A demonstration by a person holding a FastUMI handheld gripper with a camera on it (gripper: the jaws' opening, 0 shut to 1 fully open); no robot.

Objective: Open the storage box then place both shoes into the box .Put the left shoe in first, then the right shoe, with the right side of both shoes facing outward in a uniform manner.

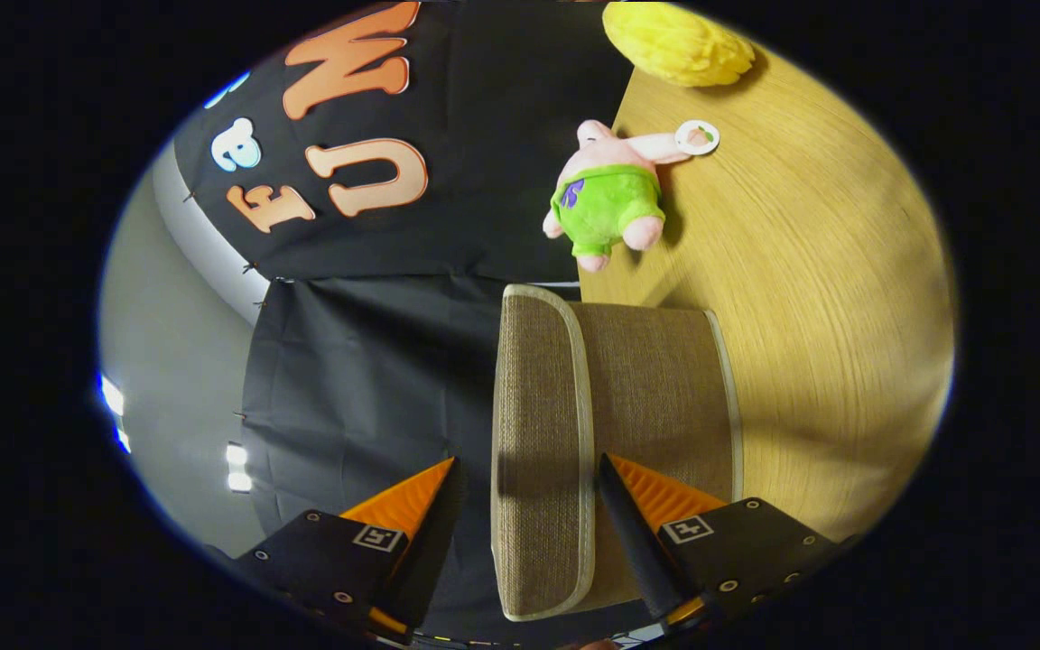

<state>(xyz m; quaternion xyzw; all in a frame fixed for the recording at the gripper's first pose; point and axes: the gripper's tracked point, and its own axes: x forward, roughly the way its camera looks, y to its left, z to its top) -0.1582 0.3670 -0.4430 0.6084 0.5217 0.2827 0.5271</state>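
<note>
Between the spread fingers of the tool (527, 478), box (655, 388) lid (538, 433) straddled but not pinched, opening barely begun, both shoes left.

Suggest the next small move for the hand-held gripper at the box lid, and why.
Probably close the fingers. The hand-held gripper is open and straddles the trimmed edge of the woven storage box lid, one finger on each side with gaps left. Neither finger seems to press on it yet, so pinching that edge looks needed before lifting the lid.
</note>
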